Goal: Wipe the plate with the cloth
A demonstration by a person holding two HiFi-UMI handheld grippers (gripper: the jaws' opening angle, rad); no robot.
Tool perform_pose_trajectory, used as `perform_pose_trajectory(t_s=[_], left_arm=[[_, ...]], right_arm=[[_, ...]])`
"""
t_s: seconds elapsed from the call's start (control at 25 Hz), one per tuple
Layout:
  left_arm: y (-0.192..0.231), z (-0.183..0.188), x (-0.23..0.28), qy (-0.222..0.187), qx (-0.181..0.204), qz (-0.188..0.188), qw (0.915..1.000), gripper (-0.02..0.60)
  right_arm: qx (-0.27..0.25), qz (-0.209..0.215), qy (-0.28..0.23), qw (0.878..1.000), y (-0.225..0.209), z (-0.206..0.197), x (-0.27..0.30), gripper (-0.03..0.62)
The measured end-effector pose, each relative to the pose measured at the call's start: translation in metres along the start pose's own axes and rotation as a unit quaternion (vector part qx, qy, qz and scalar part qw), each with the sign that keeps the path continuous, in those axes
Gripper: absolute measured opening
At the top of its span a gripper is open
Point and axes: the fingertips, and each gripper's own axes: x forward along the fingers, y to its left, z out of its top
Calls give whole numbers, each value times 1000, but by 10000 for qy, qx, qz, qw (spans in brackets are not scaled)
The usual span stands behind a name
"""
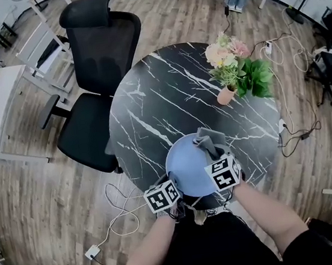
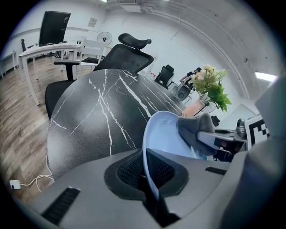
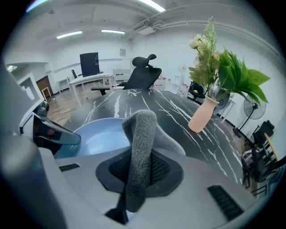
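Observation:
A pale blue plate (image 1: 189,167) is held tilted over the near edge of the round black marble table (image 1: 151,109). My left gripper (image 1: 169,190) is shut on the plate's near rim (image 2: 149,176). A grey cloth (image 1: 208,141) lies bunched against the plate's far right side. My right gripper (image 1: 218,163) is shut on that cloth (image 3: 139,152), which stands up between the jaws and drapes onto the plate (image 3: 96,136). In the left gripper view the cloth (image 2: 193,129) presses on the plate's inner face.
A pink vase with flowers and green leaves (image 1: 230,69) stands on the table's right side. A black office chair (image 1: 93,65) sits at the far left of the table. Cables and a power adapter (image 1: 92,252) lie on the wooden floor.

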Motion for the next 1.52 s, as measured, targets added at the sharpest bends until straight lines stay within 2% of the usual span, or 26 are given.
perform_pose_trajectory(t_s=[0.32,0.48,0.6,0.72,0.84,1.08,1.52], left_arm=[[1,3,-2,-44,18,105,9999,34],[2,2,-3,-45,-14,160,9999,34],[0,-2,0,-31,-93,68,9999,34],[-1,-3,1,-49,-136,33,9999,34],[0,-2,1,-64,-125,60,9999,34],[-1,-2,2,-72,-110,-14,9999,34],[-2,-2,1,-83,-56,-56,9999,34]], right_arm=[[253,1077,264,9935,73,-17,-3,58],[256,1589,431,9860,108,-27,-4,58],[171,1971,603,9784,134,-35,-6,58],[73,2195,860,9718,147,-48,-4,58],[-172,2216,1093,9688,146,-56,-8,58],[-802,2015,1207,9687,128,-63,-14,58],[-856,1263,1448,9776,53,-69,-7,58]])
